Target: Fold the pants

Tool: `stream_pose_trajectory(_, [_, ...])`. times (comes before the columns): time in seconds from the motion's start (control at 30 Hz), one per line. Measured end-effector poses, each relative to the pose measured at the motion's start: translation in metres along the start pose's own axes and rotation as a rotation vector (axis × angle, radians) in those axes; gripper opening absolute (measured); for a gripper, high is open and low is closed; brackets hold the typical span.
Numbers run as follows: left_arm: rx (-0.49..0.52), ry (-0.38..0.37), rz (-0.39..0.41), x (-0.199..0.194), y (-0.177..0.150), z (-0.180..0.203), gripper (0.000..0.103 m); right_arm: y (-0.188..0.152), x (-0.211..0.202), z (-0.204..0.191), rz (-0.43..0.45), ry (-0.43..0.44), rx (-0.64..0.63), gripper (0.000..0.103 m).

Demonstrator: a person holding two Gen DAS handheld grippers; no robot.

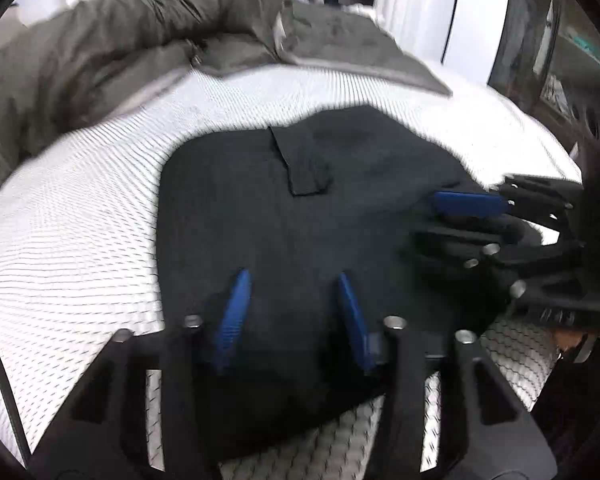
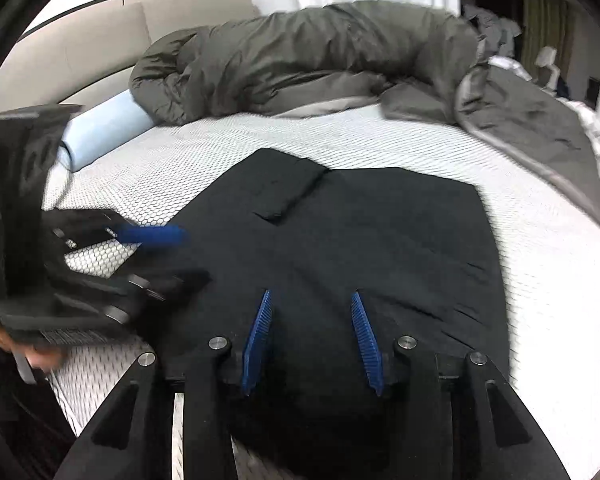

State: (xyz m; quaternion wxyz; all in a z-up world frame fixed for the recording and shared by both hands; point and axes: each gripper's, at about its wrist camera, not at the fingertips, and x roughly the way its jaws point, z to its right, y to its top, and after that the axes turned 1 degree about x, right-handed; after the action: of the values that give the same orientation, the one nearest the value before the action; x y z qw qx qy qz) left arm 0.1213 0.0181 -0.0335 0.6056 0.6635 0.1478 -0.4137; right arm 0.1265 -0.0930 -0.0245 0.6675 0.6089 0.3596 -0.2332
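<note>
Black pants lie folded into a flat block on the white mattress, a pocket flap on top. In the left wrist view my left gripper stands over the near part of the pants, jaws apart, with dark cloth lying between the blue pads. My right gripper reaches in over the pants' right edge. The right wrist view shows the pants again. There my right gripper is open over their near edge, and my left gripper straddles their left edge.
A bunched grey duvet fills the far side of the bed, with a pale blue bolster at the far left by the headboard. White mattress shows around the pants. A hand holds the left gripper.
</note>
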Motion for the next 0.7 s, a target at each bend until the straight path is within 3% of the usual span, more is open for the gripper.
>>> stream_pose_trajectory(0.07, [0.002,0.001,-0.011,0.008,0.002,-0.001,0.038,0.002,0.027,-0.006,-0.077,-0.019,-0.025,0.042])
stream_pose_trajectory(0.1, [0.003,0.01,-0.018,0.008,0.002,-0.004,0.028,-0.001,0.032,-0.008,-0.1,-0.049,-0.041,0.042])
stream_pose_trajectory(0.13, [0.001,0.022,-0.02,0.008,0.0,-0.007,0.026,-0.001,0.033,-0.008,-0.107,-0.082,-0.052,0.042])
stream_pose_trajectory(0.23, [-0.031,0.0,-0.013,0.001,-0.008,-0.022,0.025,-0.009,0.016,0.006,-0.107,-0.277,-0.081,0.042])
stream_pose_trajectory(0.3, [-0.03,0.059,-0.014,-0.003,-0.017,-0.027,0.025,-0.022,0.004,0.025,-0.101,-0.306,-0.038,0.043])
stream_pose_trajectory(0.5, [-0.083,0.05,0.023,-0.025,-0.018,-0.038,0.027,-0.021,-0.017,0.033,-0.027,-0.21,0.03,0.047])
stream_pose_trajectory(0.57, [-0.088,0.037,0.062,-0.035,-0.011,-0.037,0.034,-0.014,-0.023,0.032,0.01,-0.153,0.054,0.049])
stream_pose_trajectory(0.7, [-0.047,0.088,0.049,-0.02,0.015,-0.025,0.068,0.013,-0.013,0.018,0.046,-0.106,0.023,0.054])
